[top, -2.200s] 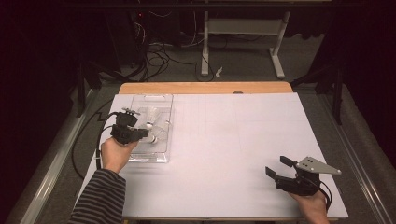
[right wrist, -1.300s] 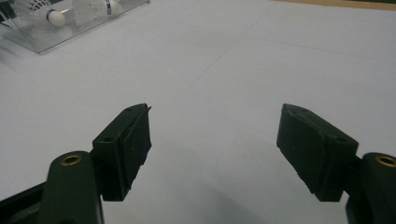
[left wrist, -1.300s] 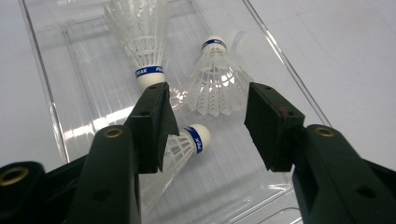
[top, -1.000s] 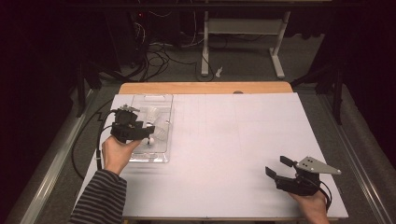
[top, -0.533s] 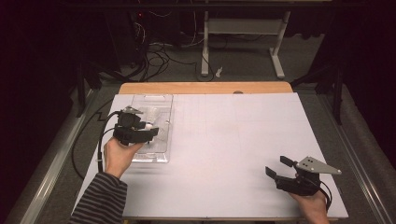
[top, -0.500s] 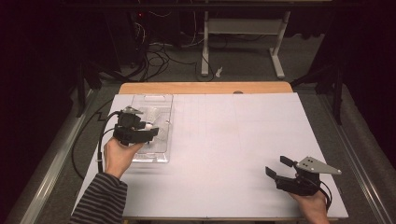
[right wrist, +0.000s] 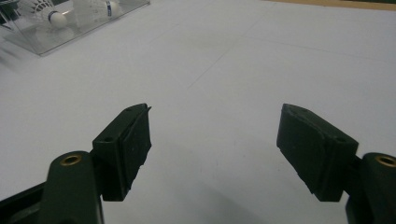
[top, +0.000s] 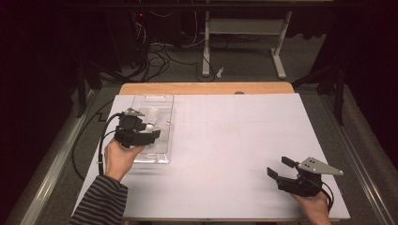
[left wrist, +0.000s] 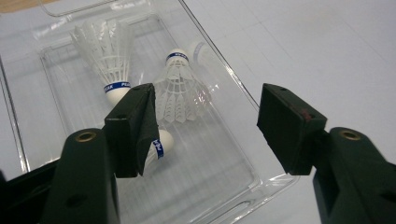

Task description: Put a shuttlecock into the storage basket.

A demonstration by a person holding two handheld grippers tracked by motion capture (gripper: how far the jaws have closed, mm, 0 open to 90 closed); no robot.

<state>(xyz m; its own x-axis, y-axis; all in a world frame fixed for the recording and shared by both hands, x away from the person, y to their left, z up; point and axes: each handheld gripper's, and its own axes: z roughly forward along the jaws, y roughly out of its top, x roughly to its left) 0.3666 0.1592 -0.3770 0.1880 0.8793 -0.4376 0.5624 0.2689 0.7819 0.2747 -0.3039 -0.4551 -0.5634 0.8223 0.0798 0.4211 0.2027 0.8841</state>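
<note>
Below the left gripper [left wrist: 205, 126], whose jaws had just been opening wide with nothing clamped, three shuttlecocks [left wrist: 180, 88] were seen in a clear tray [left wrist: 243, 186]. Well apart, the right gripper [right wrist: 212, 149] was held open and empty over the white table [top: 225, 140]; beyond, cables [top: 164, 51] were strewn across a dark floor.

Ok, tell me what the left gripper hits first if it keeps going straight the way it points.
Probably the shuttlecock lying in the clear tray: the open left gripper points down at it. Another shuttlecock partly behind one pad may be nearer; depth is unclear.
</note>
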